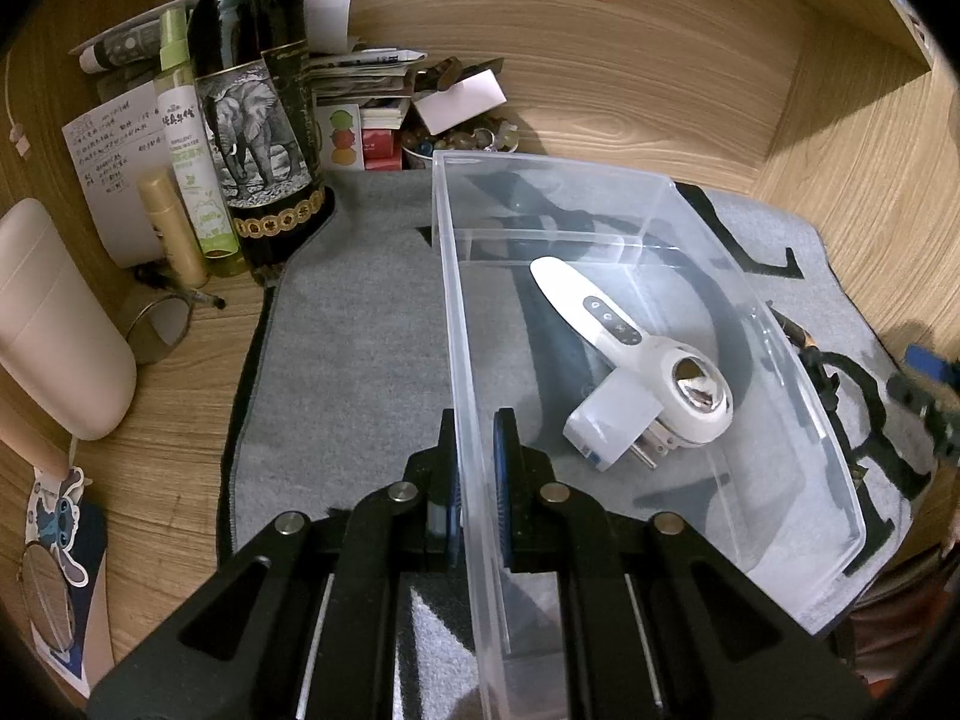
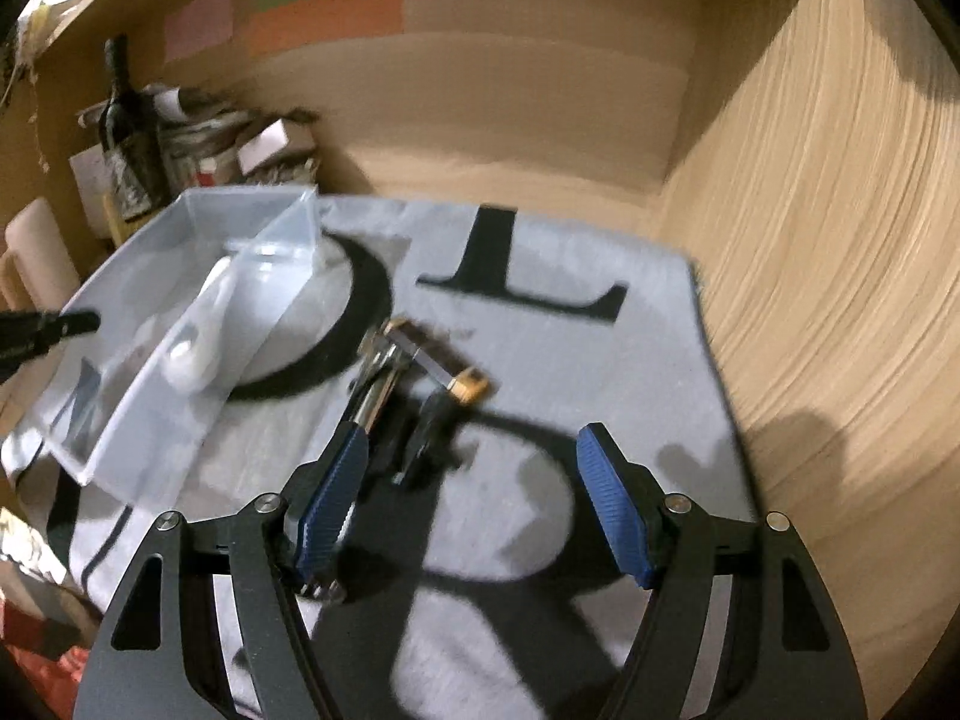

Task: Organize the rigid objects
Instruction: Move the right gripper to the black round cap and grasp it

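A clear plastic box (image 1: 798, 420) stands on a grey mat (image 1: 354, 360). Inside it lie a white handheld device with buttons and a metal head (image 1: 624, 336) and a white plug adapter (image 1: 612, 420). My left gripper (image 1: 477, 426) is shut on the box's left wall, one finger inside and one outside. My right gripper (image 2: 474, 450) is open and empty above the mat, to the right of the box (image 2: 150, 372). Just beyond its fingers lie a metal tool (image 2: 378, 384), a small dark and yellow object (image 2: 444, 360) and a black object (image 2: 426, 432).
A wine bottle with an elephant label (image 1: 258, 120), a green spray bottle (image 1: 192, 150), a beige tube (image 1: 171, 228), papers and small boxes crowd the back left corner. A beige container (image 1: 54, 324) stands at the left. Wooden walls close the back and right (image 2: 840, 240).
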A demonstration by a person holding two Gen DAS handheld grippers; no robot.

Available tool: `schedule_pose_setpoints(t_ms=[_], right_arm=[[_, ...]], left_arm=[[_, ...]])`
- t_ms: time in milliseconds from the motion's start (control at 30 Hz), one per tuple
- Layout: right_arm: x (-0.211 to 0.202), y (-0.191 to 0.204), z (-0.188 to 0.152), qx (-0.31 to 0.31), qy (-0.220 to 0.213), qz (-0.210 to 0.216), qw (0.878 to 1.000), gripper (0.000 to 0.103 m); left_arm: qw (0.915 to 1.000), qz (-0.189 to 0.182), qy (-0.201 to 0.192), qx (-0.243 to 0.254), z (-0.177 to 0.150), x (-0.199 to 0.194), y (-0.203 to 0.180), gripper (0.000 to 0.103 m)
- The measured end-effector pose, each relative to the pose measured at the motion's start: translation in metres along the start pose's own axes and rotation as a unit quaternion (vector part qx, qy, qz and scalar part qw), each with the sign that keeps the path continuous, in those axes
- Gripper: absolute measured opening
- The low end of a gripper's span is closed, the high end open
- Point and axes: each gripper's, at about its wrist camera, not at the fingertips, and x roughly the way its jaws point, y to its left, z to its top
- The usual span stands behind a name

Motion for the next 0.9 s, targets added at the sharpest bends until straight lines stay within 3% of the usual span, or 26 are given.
schedule_pose_setpoints(t_ms=[433,533,567,600,900], right_arm=[[0.017,0.036,-0.038,0.001,0.052,0.061,0.997,0.068],[0.024,0.038,-0.045,0.003,0.066,0.066,0.996,0.045],[0.025,0.038,-0.046,0.001,0.069,0.066,0.995,0.033],[0.025,0.037,-0.046,0.001,0.069,0.064,0.996,0.030],[0.011,0.033,-0.029,-0.006,0.028,0.047,0.998,0.030]], left_arm=[[1.0000,-0.002,-0.002,0.001,0.000,0.000,0.000,0.009],[1.0000,-0.003,-0.004,0.001,0.001,0.000,0.000,0.009],[1.0000,-0.004,-0.004,0.002,0.000,-0.001,0.000,0.009],[1.0000,-0.004,-0.005,0.002,0.000,-0.001,0.000,0.009],[0.9999,-0.009,-0.008,-0.002,-0.001,-0.001,0.001,0.009]])
